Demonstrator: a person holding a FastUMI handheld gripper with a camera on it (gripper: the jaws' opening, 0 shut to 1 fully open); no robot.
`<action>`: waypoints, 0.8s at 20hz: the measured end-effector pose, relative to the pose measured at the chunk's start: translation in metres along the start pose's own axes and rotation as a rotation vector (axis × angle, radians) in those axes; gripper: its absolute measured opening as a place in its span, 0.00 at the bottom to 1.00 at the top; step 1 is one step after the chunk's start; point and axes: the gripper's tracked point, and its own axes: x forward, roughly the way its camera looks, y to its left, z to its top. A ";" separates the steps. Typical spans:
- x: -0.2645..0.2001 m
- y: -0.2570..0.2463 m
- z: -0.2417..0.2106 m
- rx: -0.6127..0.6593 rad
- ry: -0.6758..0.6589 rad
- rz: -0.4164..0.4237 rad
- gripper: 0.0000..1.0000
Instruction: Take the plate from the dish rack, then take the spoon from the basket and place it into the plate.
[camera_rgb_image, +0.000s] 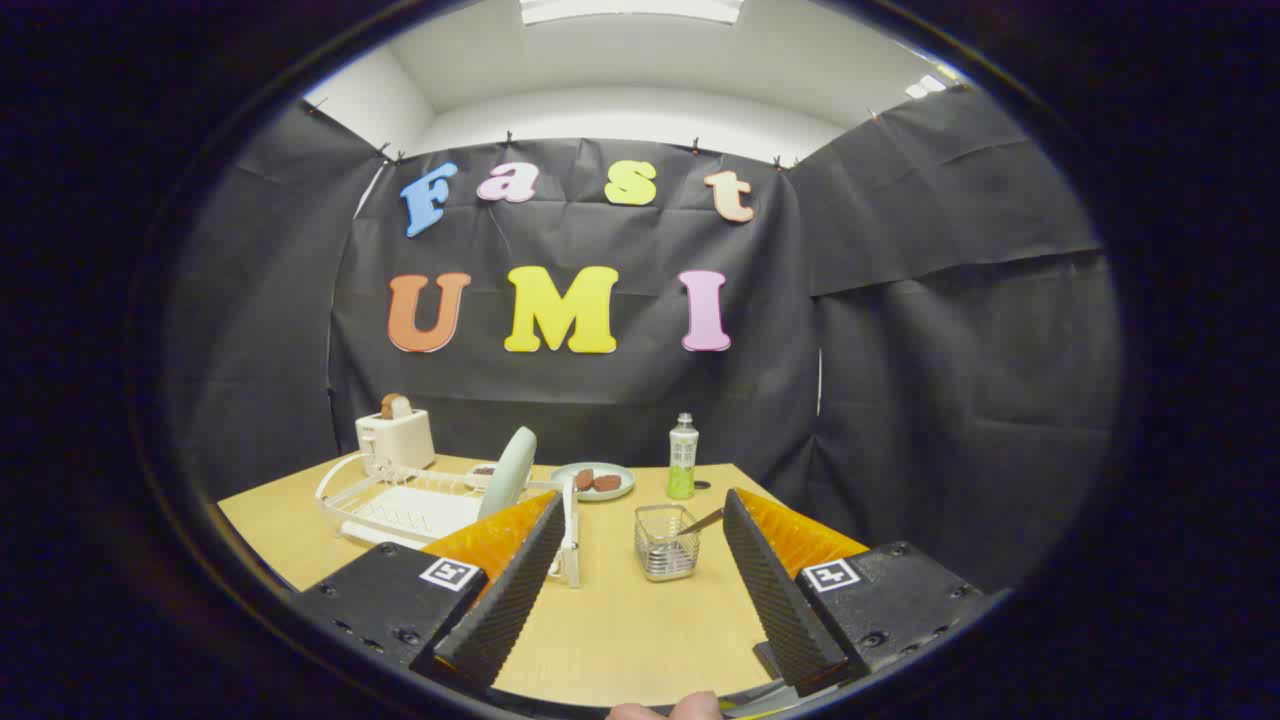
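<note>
Gripper view — gripper (640, 520) held above the wooden table (620, 630), fingers spread wide, pinching nothing.

Left of centre, just past the left finger: white dish rack (400, 505) with the pale plate (508, 470) standing upright in it. Centre, between the fingers: wire basket (666, 545) with the spoon (700, 522) leaning out to the right. Farther back — toaster (395, 435), a second plate with food (604, 482), green bottle (682, 458).

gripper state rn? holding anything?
Gripper: open, fingers wide apart, holding nothing; basket with spoon sits on the table between and beyond them.
</note>
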 end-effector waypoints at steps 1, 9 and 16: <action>-0.002 0.000 0.006 0.012 -0.010 -0.001 1.00; -0.007 0.001 0.016 0.002 -0.044 -0.019 1.00; -0.002 0.011 0.016 0.001 -0.039 -0.008 1.00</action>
